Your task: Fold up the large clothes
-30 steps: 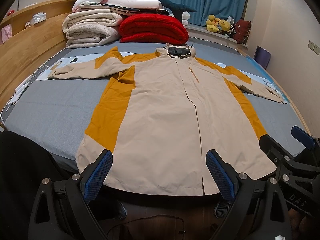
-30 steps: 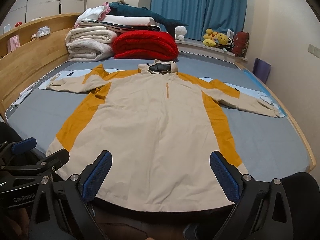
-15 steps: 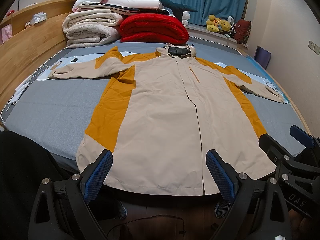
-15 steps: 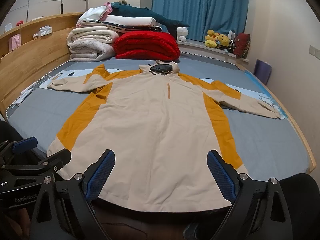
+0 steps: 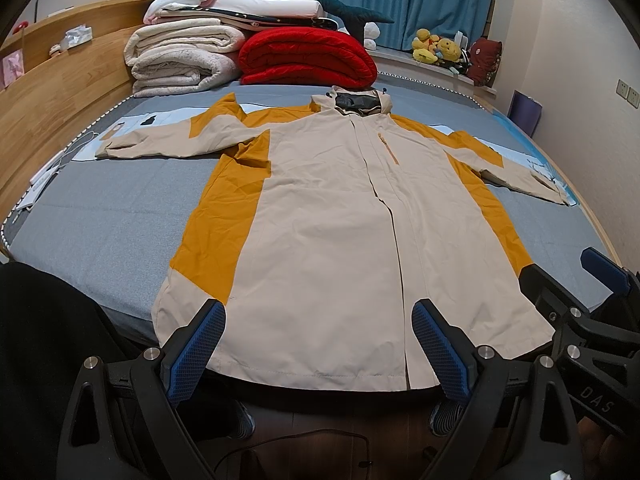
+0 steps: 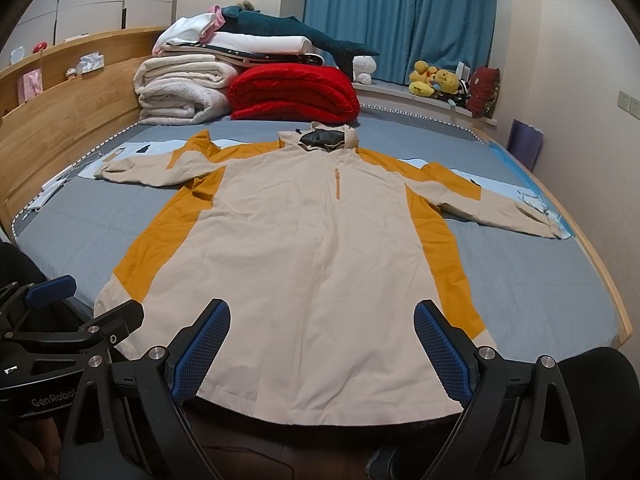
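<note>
Jacket [image 5: 332, 240] lay flat and front-up on the grey bed [image 5: 100, 232], both sleeves spread sideways, hood [image 5: 356, 102] at the far end toward the stacked blankets [image 5: 184, 56]. Long axis ran hem-to-hood, straight away from both grippers; hem hung at the near bed edge, just ahead of the fingertips.

Left gripper [image 5: 318, 354]: jaws spread wide, nothing between them, hovering at the hem, apart from the cloth. Centred left of the front placket, so nearer the left hem corner [image 5: 160, 316] and the left sleeve [image 5: 160, 146].

Right gripper [image 6: 322, 354]: jaws likewise wide and empty, also at the hem and clear of it, nearer the right hem corner [image 6: 486, 338] and the right sleeve [image 6: 496, 206].

Judgement: no fold made yet. Either sleeve lay well beyond the jaws, across the axis; each side suited its own gripper, reaching forward and outward
</note>
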The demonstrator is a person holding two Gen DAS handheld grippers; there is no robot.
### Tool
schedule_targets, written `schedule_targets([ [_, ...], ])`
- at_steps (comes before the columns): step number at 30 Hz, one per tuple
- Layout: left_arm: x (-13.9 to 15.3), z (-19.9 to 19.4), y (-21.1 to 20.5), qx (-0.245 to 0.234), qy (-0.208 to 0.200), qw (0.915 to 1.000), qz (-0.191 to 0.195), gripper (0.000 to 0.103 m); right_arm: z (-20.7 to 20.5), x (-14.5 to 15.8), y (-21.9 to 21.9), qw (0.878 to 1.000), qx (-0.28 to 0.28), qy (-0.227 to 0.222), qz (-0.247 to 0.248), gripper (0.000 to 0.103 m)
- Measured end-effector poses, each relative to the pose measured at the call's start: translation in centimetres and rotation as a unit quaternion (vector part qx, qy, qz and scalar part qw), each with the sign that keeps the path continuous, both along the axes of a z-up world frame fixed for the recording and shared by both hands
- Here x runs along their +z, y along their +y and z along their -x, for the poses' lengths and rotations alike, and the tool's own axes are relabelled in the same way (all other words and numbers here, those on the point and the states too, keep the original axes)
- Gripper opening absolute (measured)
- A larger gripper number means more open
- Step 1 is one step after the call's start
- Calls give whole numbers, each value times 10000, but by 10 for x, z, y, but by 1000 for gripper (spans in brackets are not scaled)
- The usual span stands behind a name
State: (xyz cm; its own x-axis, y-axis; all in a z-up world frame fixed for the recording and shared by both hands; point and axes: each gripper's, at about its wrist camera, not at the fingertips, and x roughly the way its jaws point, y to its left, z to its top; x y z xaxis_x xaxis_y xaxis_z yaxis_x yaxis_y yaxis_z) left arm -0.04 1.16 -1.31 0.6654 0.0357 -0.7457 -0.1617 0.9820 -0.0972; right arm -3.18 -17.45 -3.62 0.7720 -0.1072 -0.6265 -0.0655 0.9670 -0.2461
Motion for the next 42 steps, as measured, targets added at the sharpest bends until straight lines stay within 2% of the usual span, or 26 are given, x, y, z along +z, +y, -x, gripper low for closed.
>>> schedule_targets([
  [4,-1,0,-1,-17,-6,10000,-23,93,0,0,1,10000,22,4,2,88],
  [14,-5,1,-9,-124,24,9997,-197,93,0,2,3,10000,19,9,2,86],
  [19,8,2,-9,-220,-95,9992,-322,92,0,8,4,10000,-18,-17,-56,85],
  [24,35,5,0,-106,-293,9992,-264,83,-5,15,0,9998,-110,-51,-183,83],
  [27,46,4,5,-74,-387,9987,-324,73,-7,19,-4,9995,-175,-47,-243,82],
  [30,46,-5,11,-164,-380,9989,-207,55,-13,23,-6,9995,-207,-19,-236,82],
  [32,43,-16,14,-260,-362,9985,-312,39,-21,27,-7,9995,-207,15,-238,82],
  [35,42,-39,27,-277,-288,9988,-296,23,-42,39,-9,9993,-185,25,-335,82],
  [42,51,-119,83,-34,-384,9989,-279,22,-127,76,-15,9983,-82,-217,-527,81],
])
